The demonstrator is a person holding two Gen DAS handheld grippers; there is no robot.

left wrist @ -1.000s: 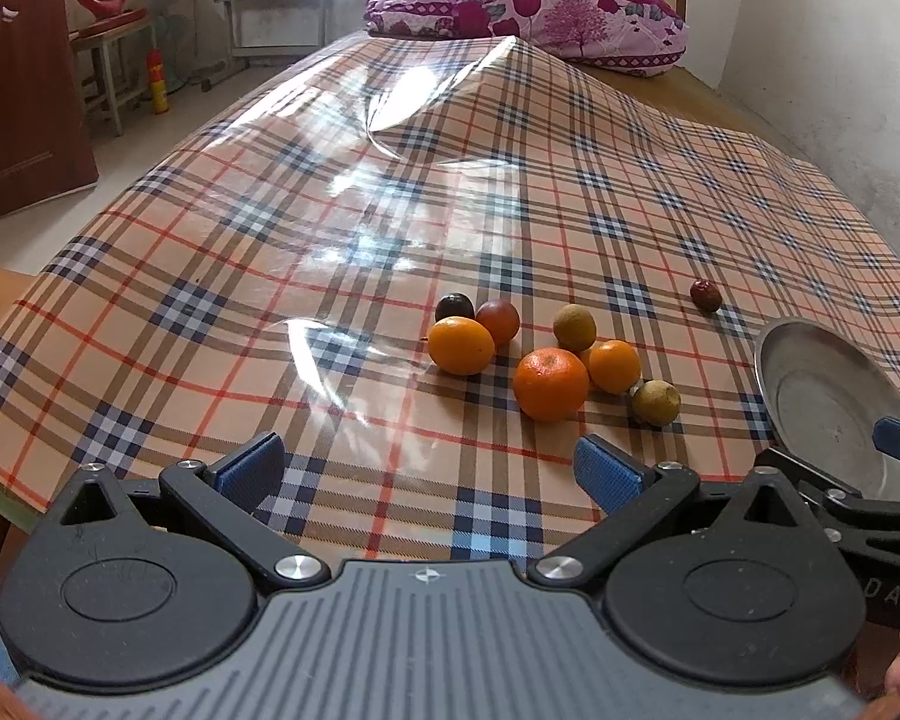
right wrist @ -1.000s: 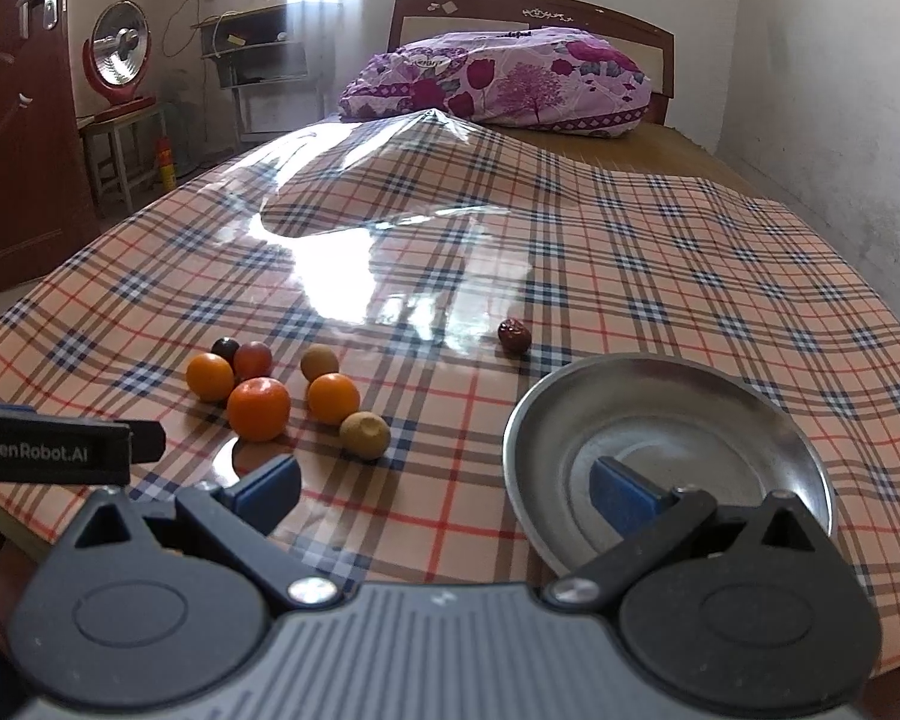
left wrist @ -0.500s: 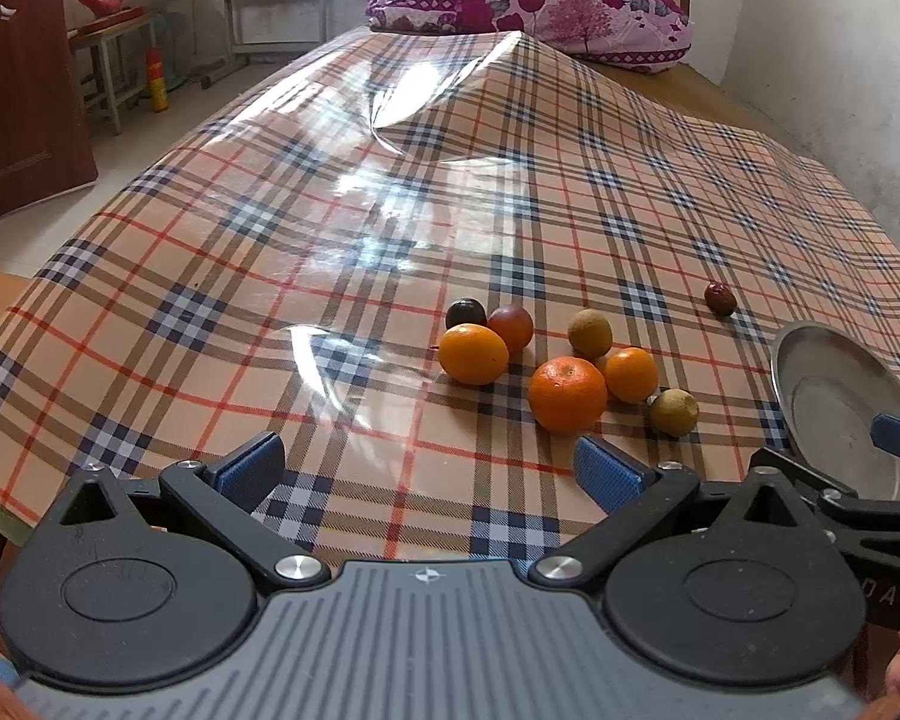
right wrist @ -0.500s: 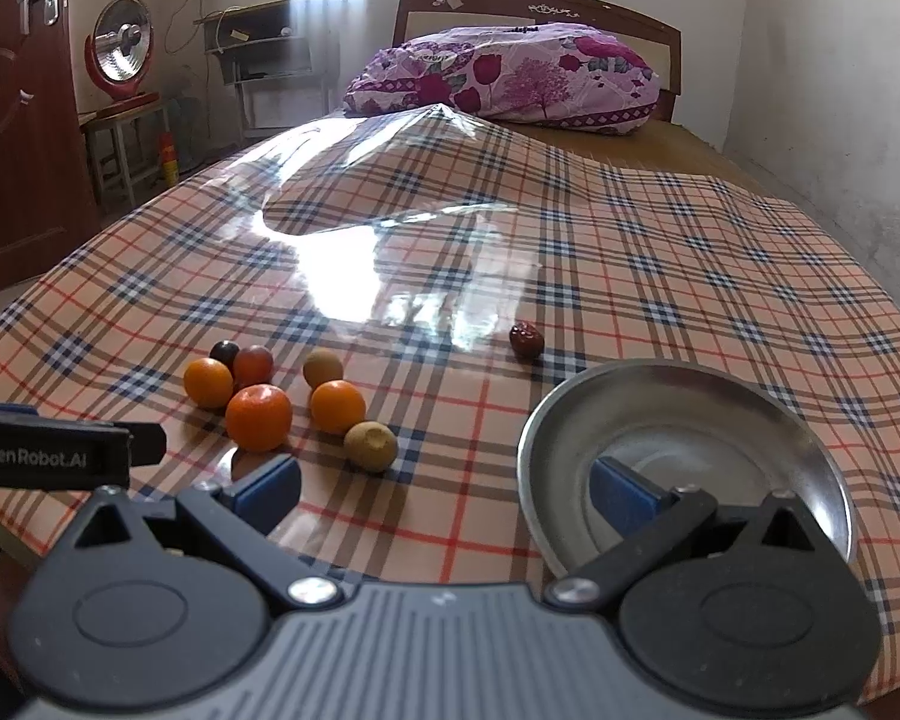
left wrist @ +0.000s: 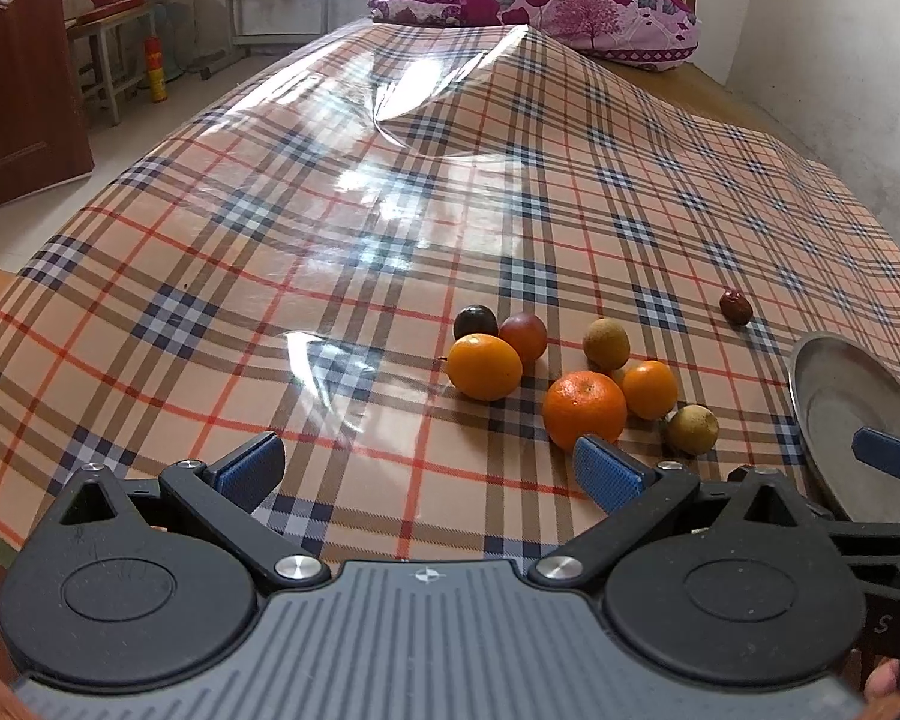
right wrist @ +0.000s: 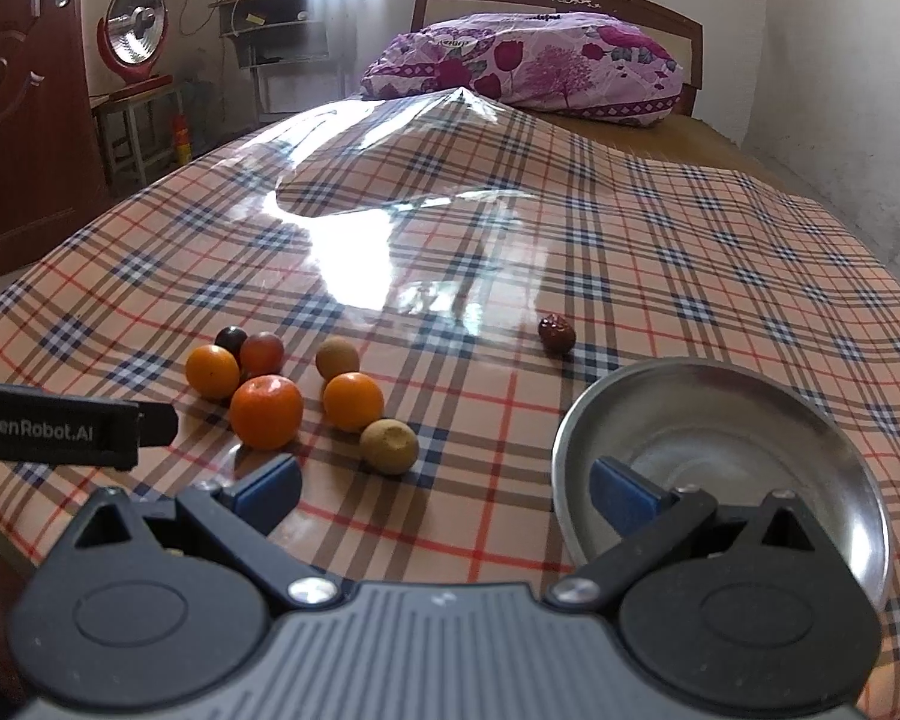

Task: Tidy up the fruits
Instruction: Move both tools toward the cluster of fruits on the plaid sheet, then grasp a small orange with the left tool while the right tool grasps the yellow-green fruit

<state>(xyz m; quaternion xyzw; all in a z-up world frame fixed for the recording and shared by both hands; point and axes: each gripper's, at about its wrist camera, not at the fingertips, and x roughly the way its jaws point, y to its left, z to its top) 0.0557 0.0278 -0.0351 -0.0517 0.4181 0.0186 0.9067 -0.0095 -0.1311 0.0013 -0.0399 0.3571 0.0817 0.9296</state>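
A cluster of small fruits lies on the plaid tablecloth: a big orange [left wrist: 584,408] [right wrist: 266,411], two smaller oranges [left wrist: 485,366] [right wrist: 353,401], a brownish-green fruit [left wrist: 692,429] [right wrist: 389,446], a tan fruit [left wrist: 606,344], a reddish one [left wrist: 523,335] and a dark one [left wrist: 475,321]. A red date [left wrist: 736,307] [right wrist: 556,333] lies apart, beyond the empty steel bowl [left wrist: 840,414] [right wrist: 750,420]. My left gripper [left wrist: 429,471] is open and empty, just short of the cluster. My right gripper [right wrist: 447,489] is open and empty, at the bowl's near left rim.
The plaid cloth [left wrist: 330,240] bulges up in the middle far back. A purple floral pillow [right wrist: 528,66] lies at the far end. The table's left edge drops to the floor, where a stool with a red fan [right wrist: 135,42] stands.
Both grippers have tilted and drawn slightly nearer the table; the fruits sit lower in both views. Nothing on the table has moved and both stay open.
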